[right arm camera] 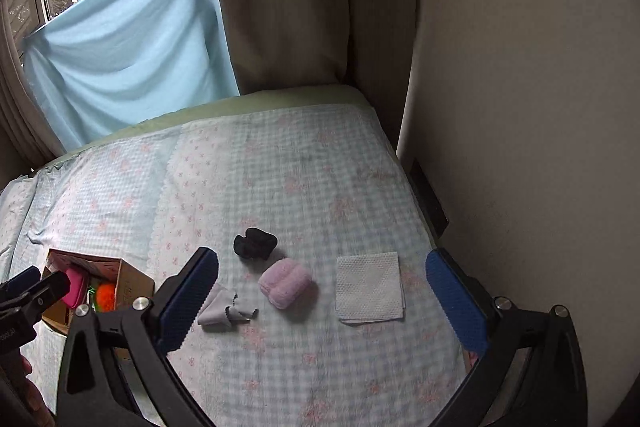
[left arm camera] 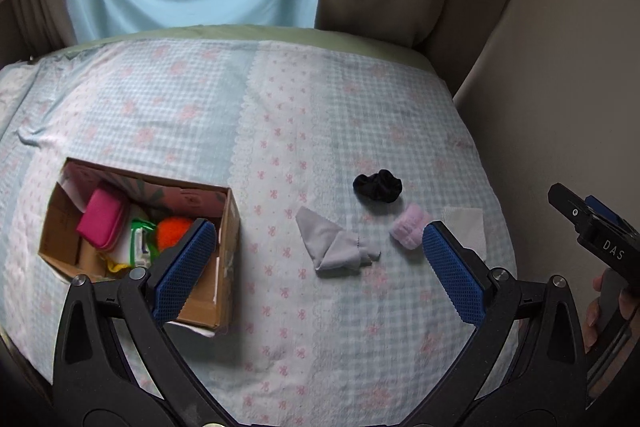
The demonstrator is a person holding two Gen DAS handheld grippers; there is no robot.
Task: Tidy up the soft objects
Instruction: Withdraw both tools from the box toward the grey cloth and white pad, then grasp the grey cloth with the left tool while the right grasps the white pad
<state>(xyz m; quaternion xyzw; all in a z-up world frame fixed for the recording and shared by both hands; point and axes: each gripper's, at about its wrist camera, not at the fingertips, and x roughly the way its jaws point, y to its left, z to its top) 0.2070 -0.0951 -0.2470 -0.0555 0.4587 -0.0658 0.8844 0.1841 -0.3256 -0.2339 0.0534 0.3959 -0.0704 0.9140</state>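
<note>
Both your grippers hang above the bedspread [right arm camera: 320, 187] with fingers spread wide and nothing held or touched: left gripper [left arm camera: 318, 239], right gripper [right arm camera: 322, 267]. Straight ahead of the left tool, between its fingers, lies the grey cloth [left arm camera: 334, 247], loosely folded into a rough triangle, long axis running from far-left to near-right, frayed tail pointing toward the right finger. That finger's tip overlaps the pink plush pad [left arm camera: 408, 227] in the left view, but contact can't be confirmed; looks like hovering. Black scrunchie [left arm camera: 378, 185] sits just beyond the pad, white folded napkin [left arm camera: 466, 223] further right, partly hidden behind the same finger. Cardboard box [left arm camera: 228, 227] is off to the left tool's left, already holding a pink pouch [left arm camera: 102, 219], an orange fuzzy ball [left arm camera: 172, 233] and a wipes pack [left arm camera: 140, 243]. From the right tool, the pad is dead ahead and centred between its fingers, napkin ahead-right, scrunchie just past the pad, grey cloth beside its left finger. Judgement: left hand is nearer the box and the grey cloth, so it's the likely pick; drop straight down and close across the cloth's short axis. Right hand suits the pad or napkin.
</note>
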